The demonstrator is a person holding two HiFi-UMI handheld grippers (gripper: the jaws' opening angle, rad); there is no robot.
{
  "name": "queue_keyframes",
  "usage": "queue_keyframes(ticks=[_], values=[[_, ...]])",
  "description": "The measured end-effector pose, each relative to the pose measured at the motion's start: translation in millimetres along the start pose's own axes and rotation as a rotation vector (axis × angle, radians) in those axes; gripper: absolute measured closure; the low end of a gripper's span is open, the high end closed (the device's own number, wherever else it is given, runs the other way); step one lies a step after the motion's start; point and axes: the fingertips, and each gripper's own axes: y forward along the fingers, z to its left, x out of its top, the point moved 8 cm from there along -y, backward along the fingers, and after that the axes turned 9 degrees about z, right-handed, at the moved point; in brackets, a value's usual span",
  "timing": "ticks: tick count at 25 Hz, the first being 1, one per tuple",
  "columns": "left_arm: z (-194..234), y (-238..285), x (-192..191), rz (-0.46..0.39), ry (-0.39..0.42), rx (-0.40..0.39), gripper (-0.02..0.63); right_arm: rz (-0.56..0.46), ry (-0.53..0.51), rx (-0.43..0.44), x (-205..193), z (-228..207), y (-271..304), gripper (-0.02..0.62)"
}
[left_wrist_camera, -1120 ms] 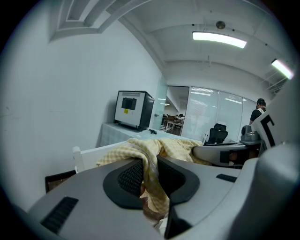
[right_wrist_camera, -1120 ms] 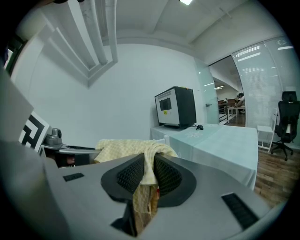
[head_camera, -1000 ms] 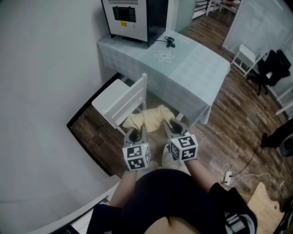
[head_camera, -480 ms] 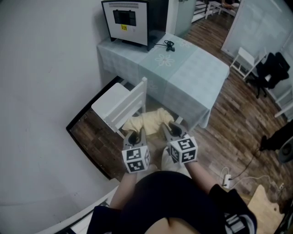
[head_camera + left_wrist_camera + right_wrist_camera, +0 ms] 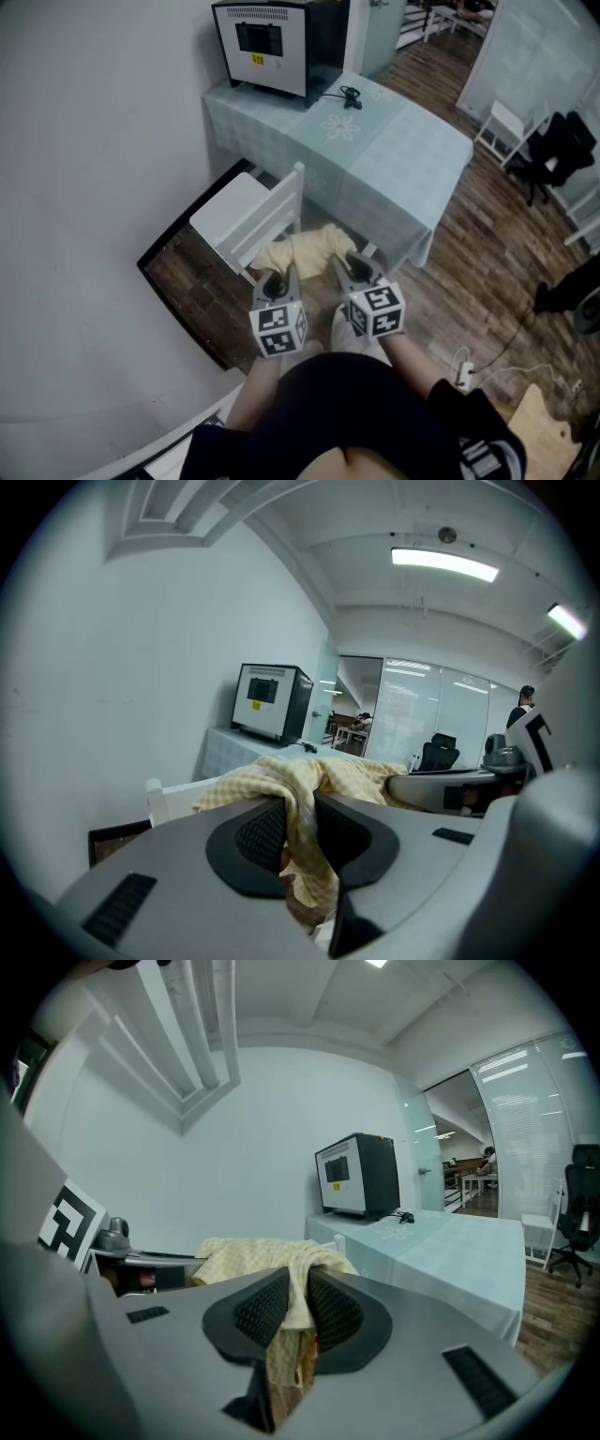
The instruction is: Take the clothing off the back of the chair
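Observation:
A pale yellow checked garment [image 5: 307, 253] hangs between my two grippers, just in front of the white chair [image 5: 246, 214]. My left gripper [image 5: 275, 278] is shut on one end of the cloth [image 5: 298, 817], which is pinched between its dark pads. My right gripper [image 5: 355, 265] is shut on the other end [image 5: 298, 1302], with fabric trailing down below the jaws. The garment [image 5: 352, 778] stretches across from one gripper to the other, near the chair's backrest [image 5: 272, 214]. Whether it touches the backrest I cannot tell.
A table with a light blue-green cloth [image 5: 375, 150] stands behind the chair, carrying a white-fronted box appliance [image 5: 267, 42] and a small black cable [image 5: 349, 92]. A white wall [image 5: 84, 187] is at the left. Wood floor, a power strip [image 5: 463, 361] and black office chairs [image 5: 553, 150] lie to the right.

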Motion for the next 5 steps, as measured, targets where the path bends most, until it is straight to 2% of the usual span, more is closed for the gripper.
queue_keyframes(ticks=[5], values=[[1.0, 0.7, 3.2, -0.007, -0.004, -0.001, 0.541, -0.002, 0.008, 0.006, 0.3, -1.6, 2.3, 0.525]])
